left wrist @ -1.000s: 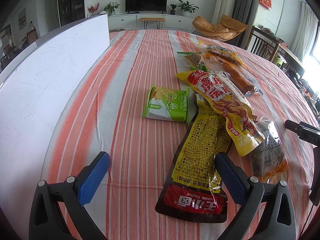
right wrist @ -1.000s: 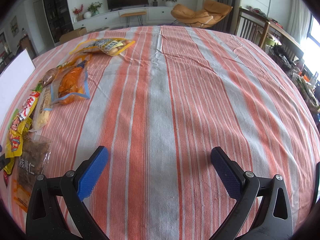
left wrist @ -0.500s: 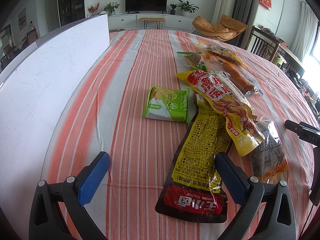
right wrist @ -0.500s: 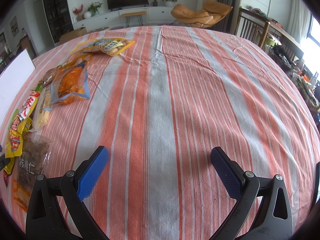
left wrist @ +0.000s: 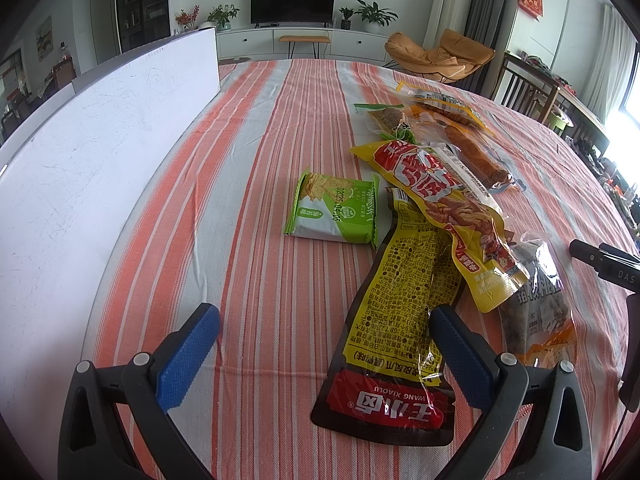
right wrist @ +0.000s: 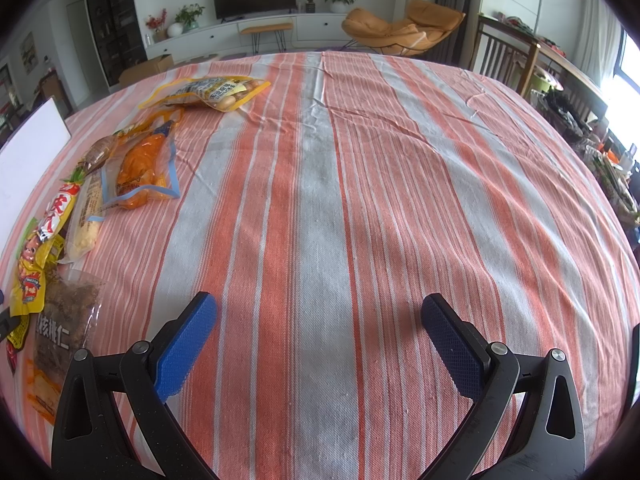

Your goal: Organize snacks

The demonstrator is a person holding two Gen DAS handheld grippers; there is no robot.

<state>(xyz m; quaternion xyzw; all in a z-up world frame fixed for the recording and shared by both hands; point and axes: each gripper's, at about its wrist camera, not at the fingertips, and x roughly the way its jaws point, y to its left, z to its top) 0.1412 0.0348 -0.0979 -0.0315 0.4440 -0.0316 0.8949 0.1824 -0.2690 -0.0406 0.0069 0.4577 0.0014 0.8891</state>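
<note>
On the striped table [left wrist: 280, 320], the snacks lie in a loose overlapping heap: a green cracker pack [left wrist: 334, 210] sits alone, beside a long yellow pouch [left wrist: 400, 320] partly under a red-and-yellow bag [left wrist: 440, 200]. Left tool [left wrist: 320, 344] hovers wide with nothing held, its right finger over the yellow pouch; right tool [right wrist: 318, 332] is equally wide above bare cloth. Since the bags overlap, pinching 1 slick film could drag its neighbours or bunch the cloth.
</note>
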